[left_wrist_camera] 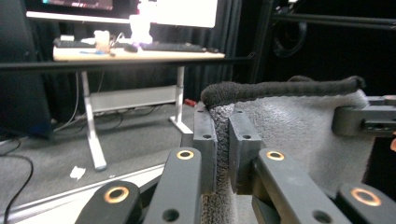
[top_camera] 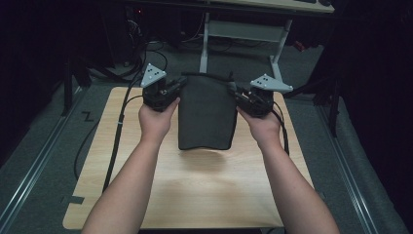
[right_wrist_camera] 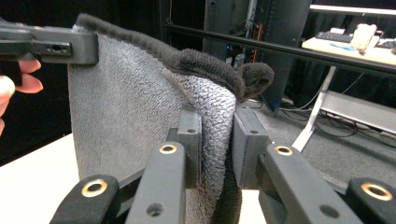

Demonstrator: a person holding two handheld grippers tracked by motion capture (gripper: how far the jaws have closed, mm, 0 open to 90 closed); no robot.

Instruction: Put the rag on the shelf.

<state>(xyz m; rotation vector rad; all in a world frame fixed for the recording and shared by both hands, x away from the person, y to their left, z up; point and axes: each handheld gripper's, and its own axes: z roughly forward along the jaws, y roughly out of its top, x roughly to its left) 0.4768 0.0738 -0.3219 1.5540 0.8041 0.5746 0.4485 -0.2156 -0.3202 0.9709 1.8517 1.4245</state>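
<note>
A dark grey towel (top_camera: 207, 114) hangs upright over the wooden table (top_camera: 195, 195), stretched between my two grippers; its lower edge is just above the tabletop. My left gripper (top_camera: 183, 85) is shut on the towel's upper left corner, and in the left gripper view the jaws (left_wrist_camera: 222, 140) pinch the towel (left_wrist_camera: 289, 130) just below its thick hem. My right gripper (top_camera: 234, 93) is shut on the upper right corner, where a bunched fold of the towel (right_wrist_camera: 140, 102) sits between the pads (right_wrist_camera: 217, 140). Each gripper view shows the other gripper, the right one (left_wrist_camera: 364, 120) and the left one (right_wrist_camera: 51, 46), across the cloth.
A desk (left_wrist_camera: 135, 55) with a keyboard, a bright monitor and white legs (top_camera: 204, 48) stands beyond the table. Cables (top_camera: 117, 131) trail from the left gripper over the table's left side to the floor. Metal rails run along both sides of the floor.
</note>
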